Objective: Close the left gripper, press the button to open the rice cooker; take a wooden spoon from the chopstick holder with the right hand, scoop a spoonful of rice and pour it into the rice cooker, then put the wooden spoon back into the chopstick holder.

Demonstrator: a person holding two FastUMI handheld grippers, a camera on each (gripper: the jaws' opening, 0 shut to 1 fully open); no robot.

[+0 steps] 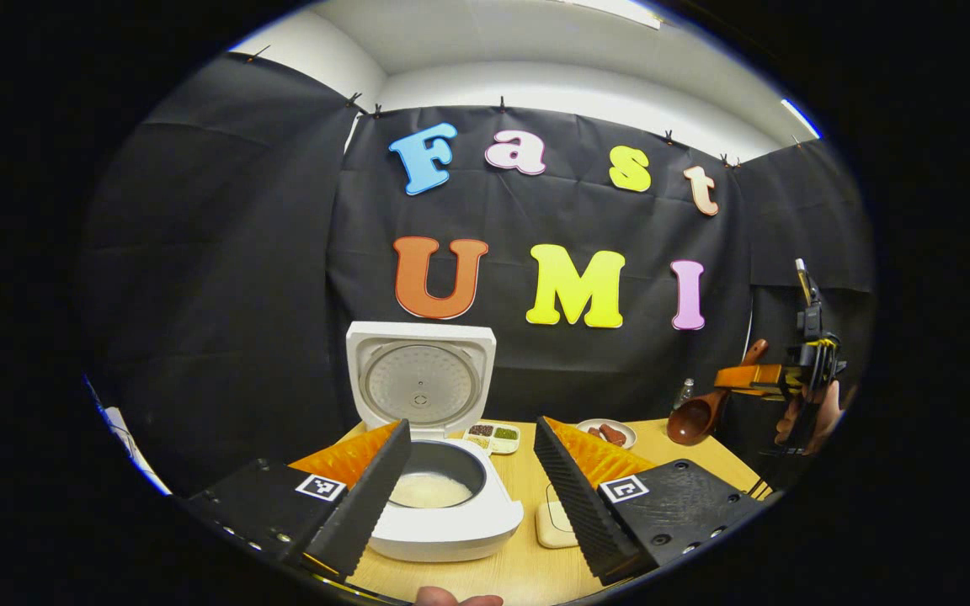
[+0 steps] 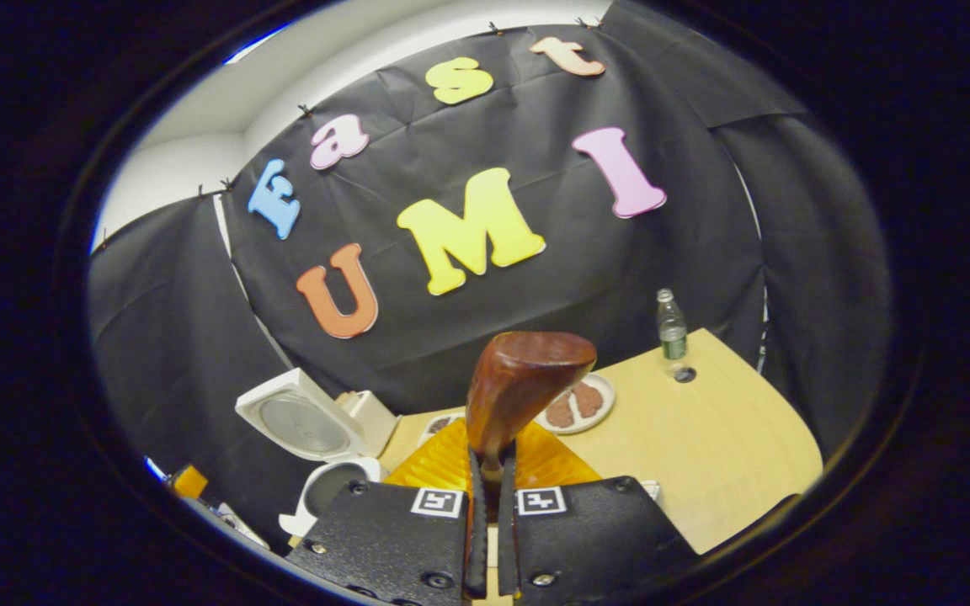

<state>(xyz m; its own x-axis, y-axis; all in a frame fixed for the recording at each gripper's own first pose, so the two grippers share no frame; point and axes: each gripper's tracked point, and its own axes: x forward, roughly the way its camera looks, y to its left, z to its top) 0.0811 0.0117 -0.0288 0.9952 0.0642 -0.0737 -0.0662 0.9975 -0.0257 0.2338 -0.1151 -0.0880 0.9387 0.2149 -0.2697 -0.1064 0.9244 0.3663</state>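
Observation:
The white rice cooker stands open on the wooden table, its lid raised and something pale and white lying in its inner pot. My left gripper hovers open just in front of the cooker, nothing between its fingers. Far to the right, my right gripper is held up in a hand, shut on the handle of the brown wooden spoon. In the right gripper view the spoon sticks up from my shut right gripper, with the open cooker low to the left. Whether the spoon carries rice is unclear.
A small divided dish and a plate of sausages sit behind the cooker. A cream square pad lies to the cooker's right. A green-labelled bottle and its cap stand near the table's far corner.

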